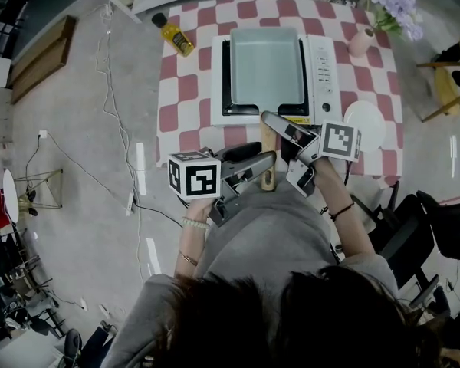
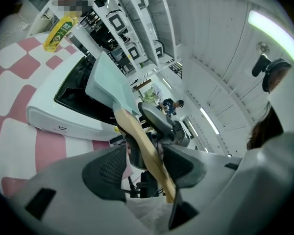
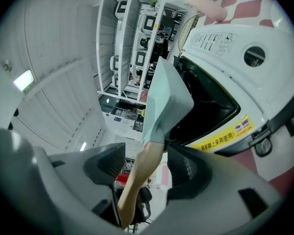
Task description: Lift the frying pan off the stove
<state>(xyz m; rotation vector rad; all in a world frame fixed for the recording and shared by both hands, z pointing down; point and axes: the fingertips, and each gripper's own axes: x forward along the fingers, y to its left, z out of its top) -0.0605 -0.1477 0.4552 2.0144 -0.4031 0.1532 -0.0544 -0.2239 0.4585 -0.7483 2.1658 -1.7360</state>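
Open wide on the left gripper [image 1: 251,162], fingers apart, with the wooden handle [image 1: 267,159] running between them, close to one pad but not clamped. Same on the right gripper [image 3: 142,168]: spread apart, straddling that same handle from the other side, pressing on nothing. Beyond both sets of fingertips, the mint frying pan [image 1: 266,66], sitting on the black top of the stove [image 1: 322,60], not yet lifted. Off past the left fingers, an oil bottle [image 1: 174,34]; past the right ones, a pink vase [image 1: 360,43] and a white plate [image 1: 366,121], all well apart from the handle. Probably poised to close for the lift. Likely trouble from here: gripping only near the handle's free end, far from the pan's weight, and so letting the pan droop or twist about the smooth, tapered wood. Also squeezing unevenly, left ahead of right or the reverse, thereby skewing the pan and scraping or snagging an edge on the stove's white surround. Also knocking one gripper against the other, both being crowded onto one short handle. Also rising with the wood leaning on a single pad and losing it sideways out of the gap. Safer to seat both pairs of pads squarely on the wood, close together, then rise straight up, keeping the pan level until clear of the stove.
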